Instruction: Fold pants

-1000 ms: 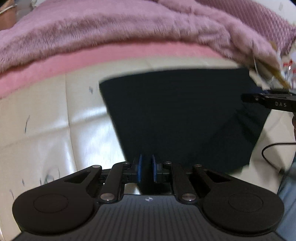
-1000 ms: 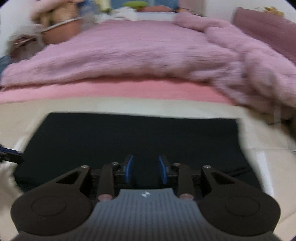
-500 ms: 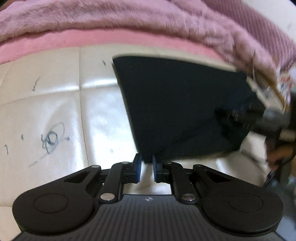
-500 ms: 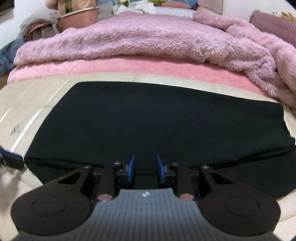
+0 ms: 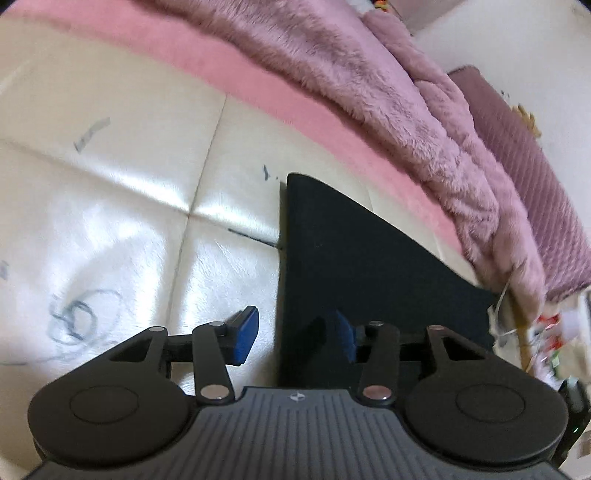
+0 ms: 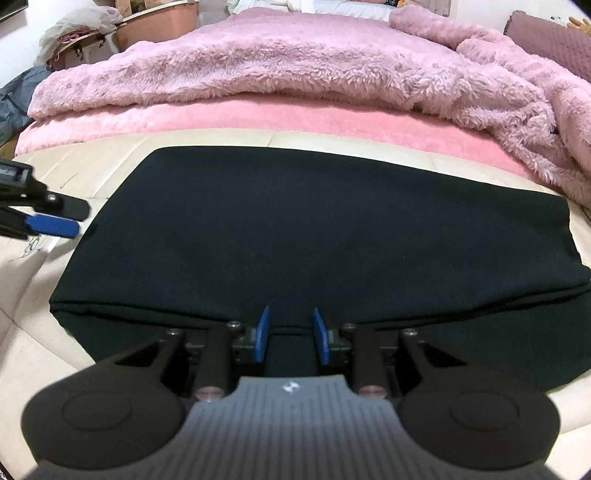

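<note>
The black pants lie folded flat on a cream padded surface; in the left wrist view they fill the middle right. My left gripper is open wide, straddling the pants' left edge, one blue pad over the cream surface and one over the cloth. It also shows in the right wrist view at the pants' left end. My right gripper is open, empty, at the near folded edge.
A fluffy pink blanket and a pink sheet lie behind the pants. Pen scribbles mark the cream surface. A basket and clutter stand at the far left, a mauve pillow at the right.
My left gripper has opened wide, let go of the pants' edge and swung left. My right gripper has opened a little more. The pants now lie flat.
</note>
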Demonstrator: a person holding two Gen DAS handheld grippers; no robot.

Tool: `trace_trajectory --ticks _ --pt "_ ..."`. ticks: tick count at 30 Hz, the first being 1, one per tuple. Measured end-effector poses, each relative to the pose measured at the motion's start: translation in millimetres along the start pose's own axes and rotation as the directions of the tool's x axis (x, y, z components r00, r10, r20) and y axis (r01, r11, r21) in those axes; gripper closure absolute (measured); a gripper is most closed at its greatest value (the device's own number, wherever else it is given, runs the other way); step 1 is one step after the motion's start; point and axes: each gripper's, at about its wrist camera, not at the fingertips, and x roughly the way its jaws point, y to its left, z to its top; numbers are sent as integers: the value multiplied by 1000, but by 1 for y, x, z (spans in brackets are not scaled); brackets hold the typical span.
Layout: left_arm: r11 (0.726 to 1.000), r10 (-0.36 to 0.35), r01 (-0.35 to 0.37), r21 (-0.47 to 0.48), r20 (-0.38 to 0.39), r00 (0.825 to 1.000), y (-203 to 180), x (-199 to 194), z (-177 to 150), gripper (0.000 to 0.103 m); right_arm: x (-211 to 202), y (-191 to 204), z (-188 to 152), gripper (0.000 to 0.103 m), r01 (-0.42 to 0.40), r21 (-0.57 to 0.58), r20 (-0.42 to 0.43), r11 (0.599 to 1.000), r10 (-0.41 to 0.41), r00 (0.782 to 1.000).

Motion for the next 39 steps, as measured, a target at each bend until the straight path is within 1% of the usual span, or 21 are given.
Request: trace_trajectory --ticks 3,7,8,9,10,11,12,13,14,15,16,19,22,25,27,29,31,33,37,39 --pt "996 -71 70 -57 -7 997 10 7 4 48 1 -3 1 80 -12 5 -6 1000 12 1000" --pt "978 -159 152 -142 -35 987 21 22 11 49 3 -6 3 80 -28 11 -17 1000 28 999" --pt "974 -171 163 -160 -35 985 23 25 12 51 3 -6 4 80 -30 12 -19 999 30 999" --pt "971 -176 168 -168 -35 984 23 27 12 55 4 -6 4 80 -30 11 -20 999 31 999" --pt "971 -178 169 -169 -38 983 22 29 12 59 4 -6 4 80 -31 8 -21 999 31 999" --pt "970 -182 173 -171 -40 982 21 31 10 61 4 -6 4 80 -31 8 -22 999 31 999" --pt "971 -178 167 -173 -45 983 20 32 9 70 4 -7 4 80 -32 11 -23 999 32 999" --pt "975 -152 142 -173 -49 987 19 33 9 82 4 -7 4 80 -33 14 -23 999 33 999" --pt "976 -135 125 -176 -48 990 19 32 8 85 5 -7 4 80 -34 15 -25 999 34 999" --pt "974 -140 130 -183 -44 989 18 30 8 91 5 -8 5 80 -35 16 -26 999 36 999" --pt "978 -112 104 -180 -40 993 15 28 8 94 5 -8 6 80 -36 18 -29 999 36 999" --pt "990 -45 39 -135 -37 998 5 19 8 95 4 -7 8 79 -31 14 -36 999 32 999" --pt "993 4 -9 -120 -44 999 7 4 7 96 2 0 10 79 -41 6 -45 999 41 998" --pt "994 61 -64 -93 -32 998 18 -23 9 96 -3 15 13 80 -90 -7 -46 996 90 995" --pt "994 73 -76 -74 -36 997 28 -45 11 96 -7 30 15 80 -131 -25 -44 991 130 991" --pt "993 93 -95 -75 -33 995 42 -68 12 96 -8 47 17 80 -165 -61 -51 984 162 986" --pt "989 122 -124 -75 -27 992 57 -91 11 96 -8 63 18 80 -206 -99 -63 974 201 978" --pt "985 148 -149 -82 -22 989 69 -111 13 96 -8 78 19 80 -230 -132 -72 964 222 972" --pt "972 211 -211 -102 -2 977 89 -153 29 96 -11 99 20 80 -262 -174 -84 949 251 964" --pt "968 238 -236 -90 13 971 88 -166 39 96 -14 104 21 80 -265 -192 -91 945 252 964"
